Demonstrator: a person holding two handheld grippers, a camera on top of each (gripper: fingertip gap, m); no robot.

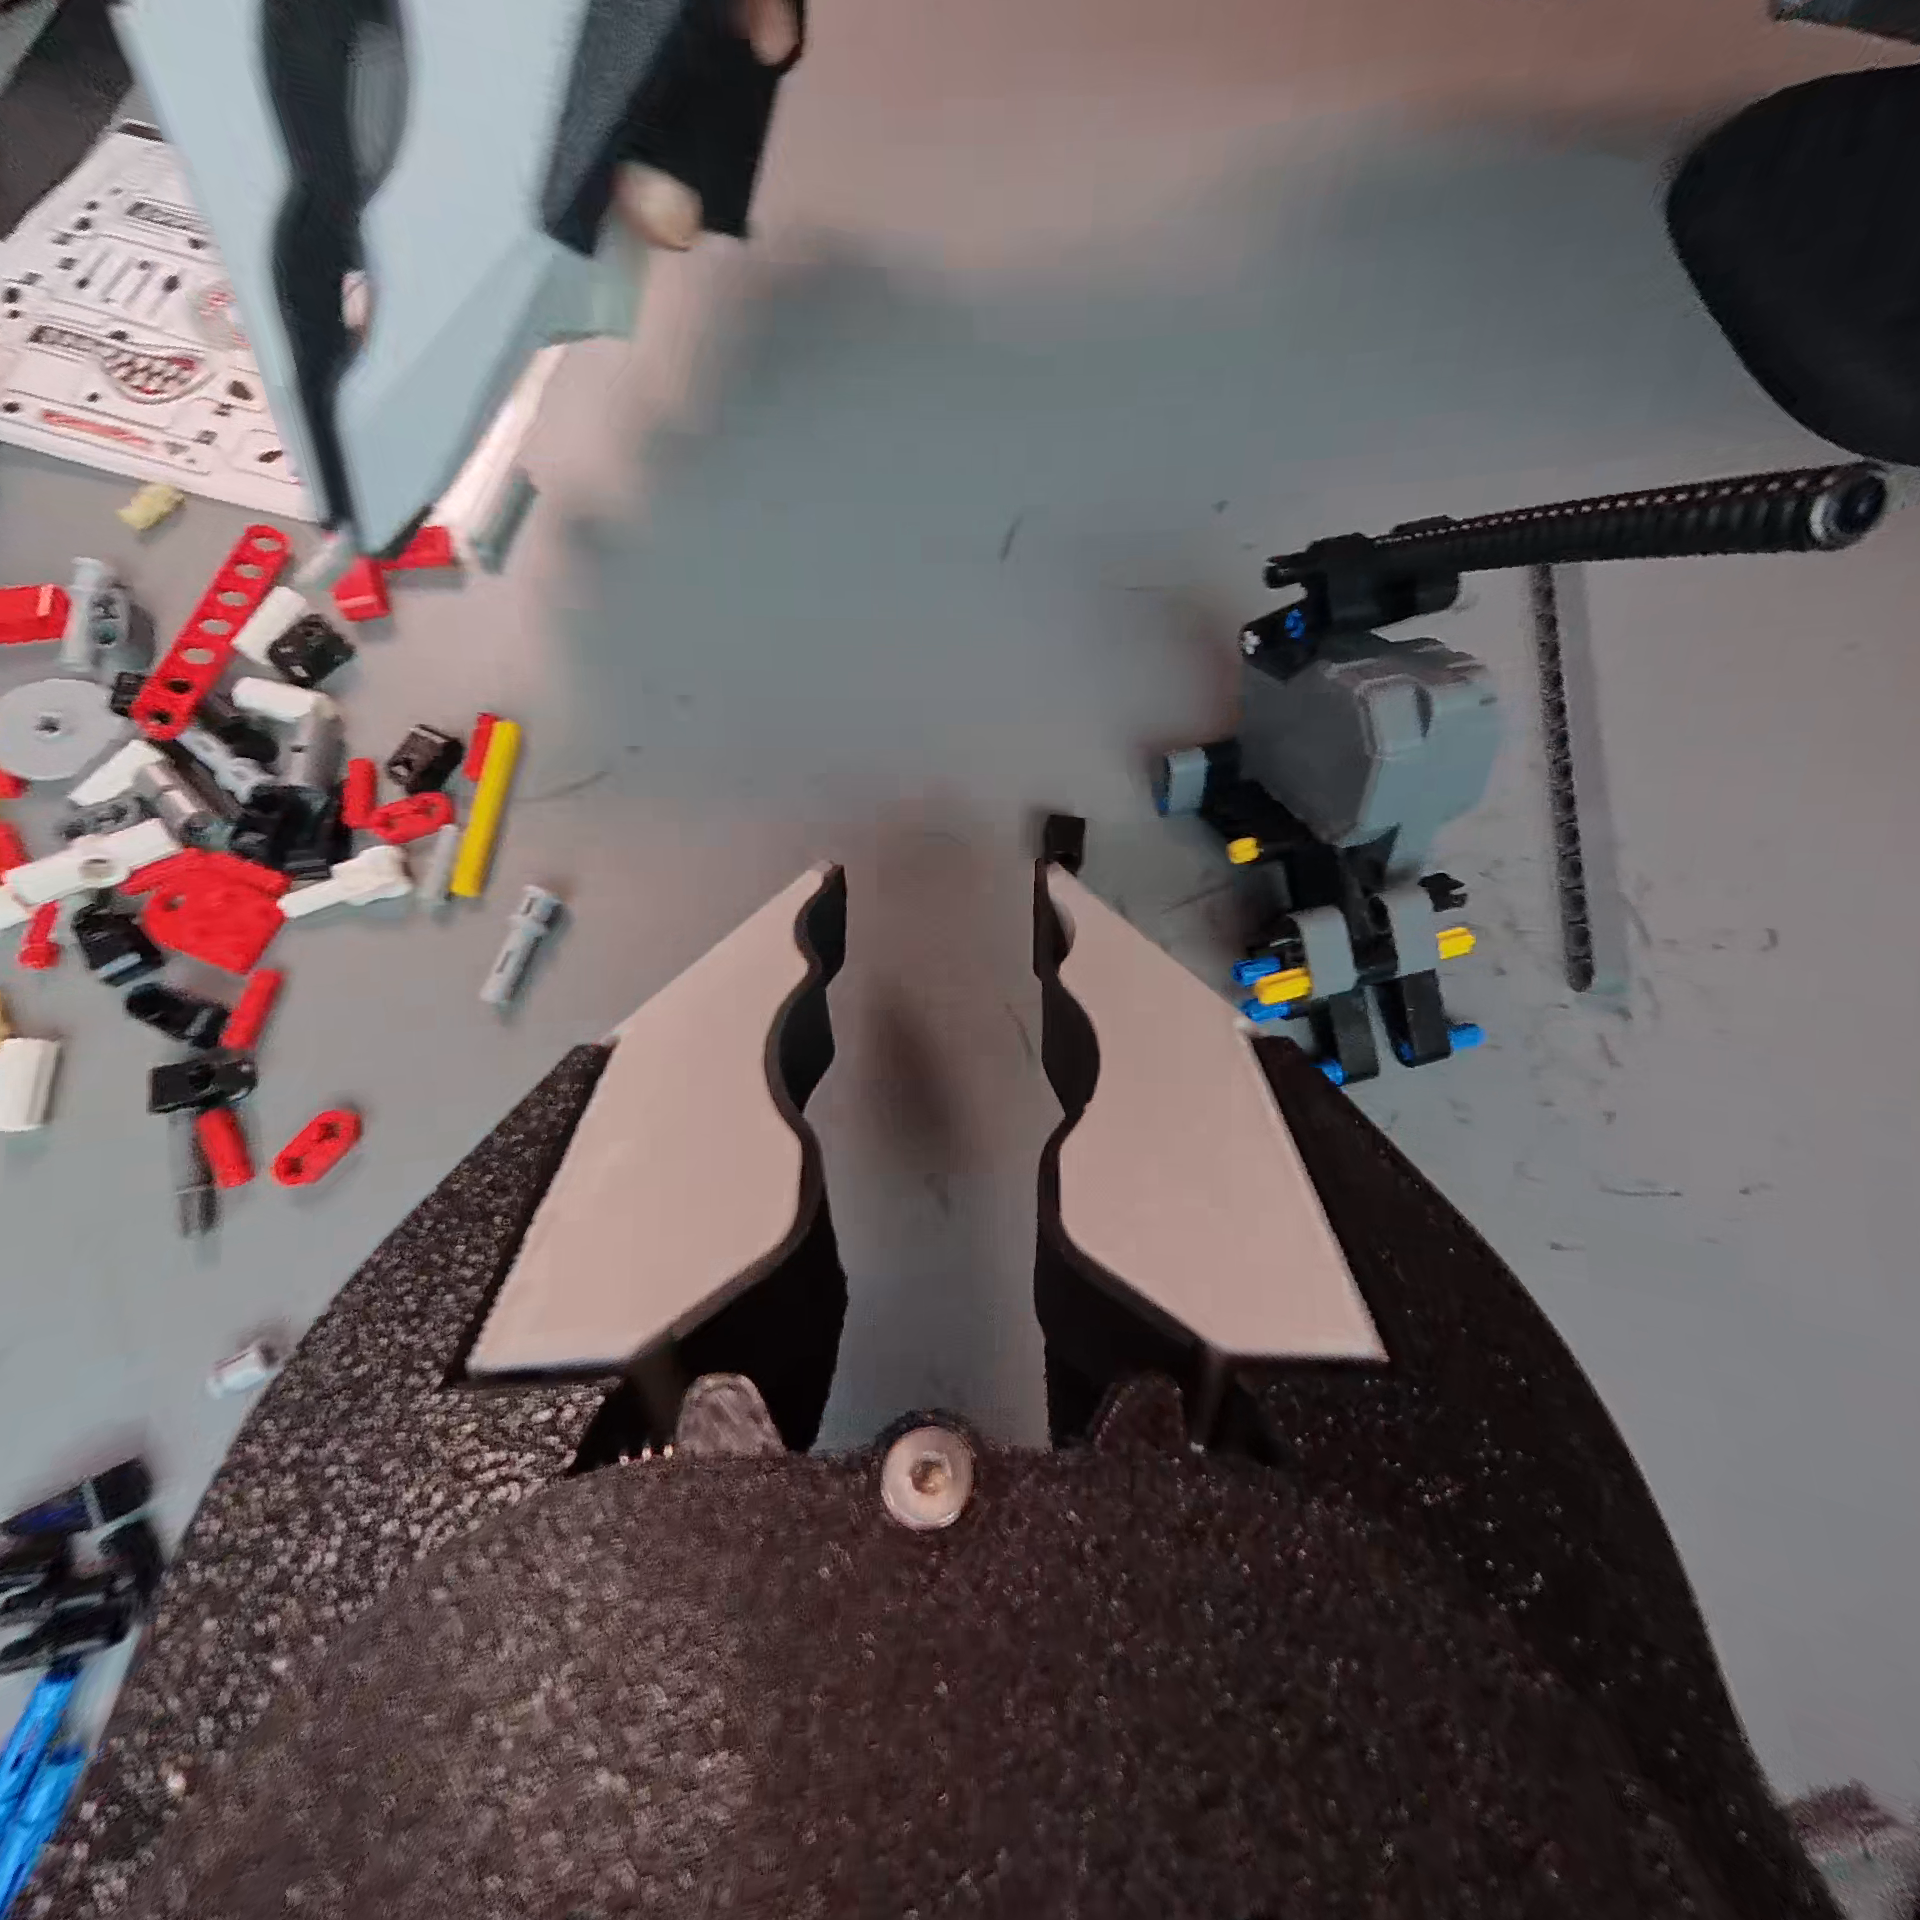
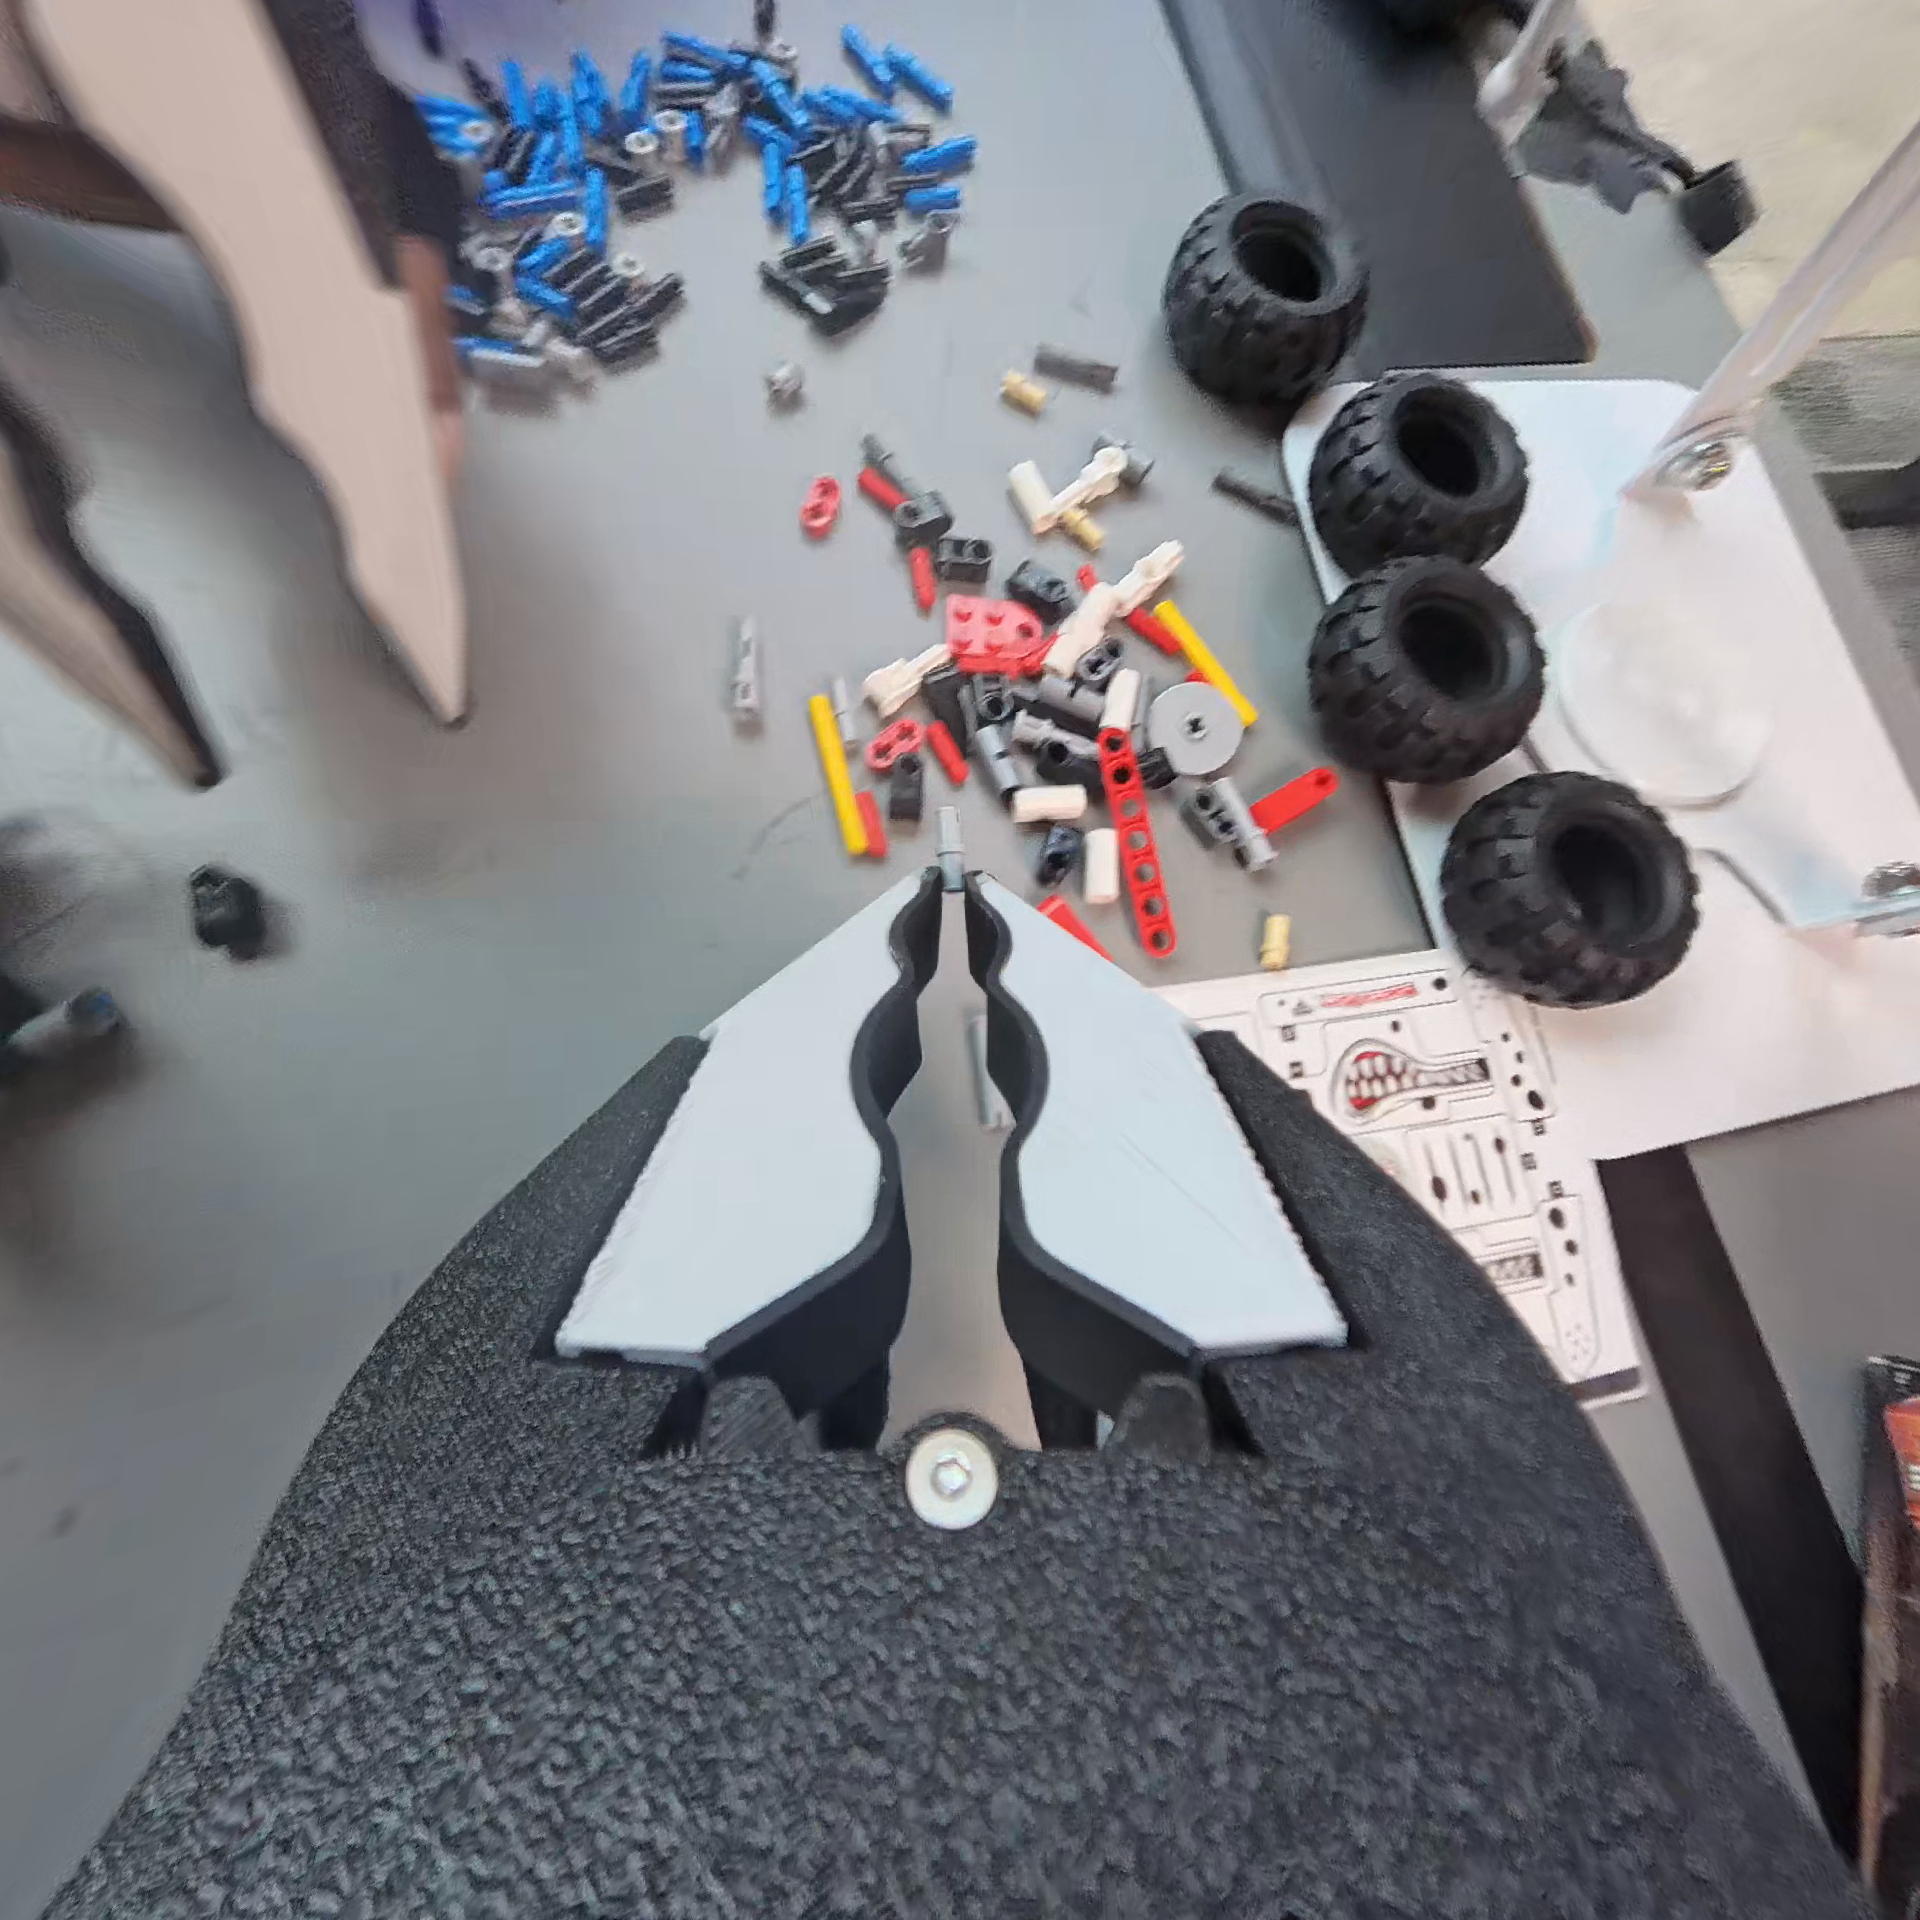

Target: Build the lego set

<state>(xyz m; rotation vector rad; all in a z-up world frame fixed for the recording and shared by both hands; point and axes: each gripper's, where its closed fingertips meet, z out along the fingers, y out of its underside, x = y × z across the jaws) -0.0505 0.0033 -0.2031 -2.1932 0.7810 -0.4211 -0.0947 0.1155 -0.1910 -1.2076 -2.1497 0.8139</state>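
Note:
My right gripper (image 2: pixel 951 883) is shut on a small grey pin (image 2: pixel 948 840) that sticks out past its tips, held above the grey table. It also shows blurred at the top left of the left wrist view (image 1: pixel 343 312), over the loose pieces. My left gripper (image 1: pixel 940 873) is open and empty, low over the table. A small black piece (image 1: pixel 1063 836) lies right at the tip of its right finger. A part-built grey and black assembly (image 1: pixel 1351 790) with blue and yellow pins stands just right of it. The left gripper shows in the right wrist view (image 2: pixel 312 416), with the black piece (image 2: pixel 223 909) near it.
A pile of red, white, black and yellow pieces (image 2: pixel 1039 707) lies ahead of the right gripper, with a heap of blue and black pins (image 2: pixel 675 177) beyond. Several black tyres (image 2: pixel 1423 665) sit at the right by a white base plate (image 2: pixel 1766 1039). A sticker sheet (image 2: pixel 1455 1122) and a black ribbed hose (image 1: pixel 1610 525) lie nearby.

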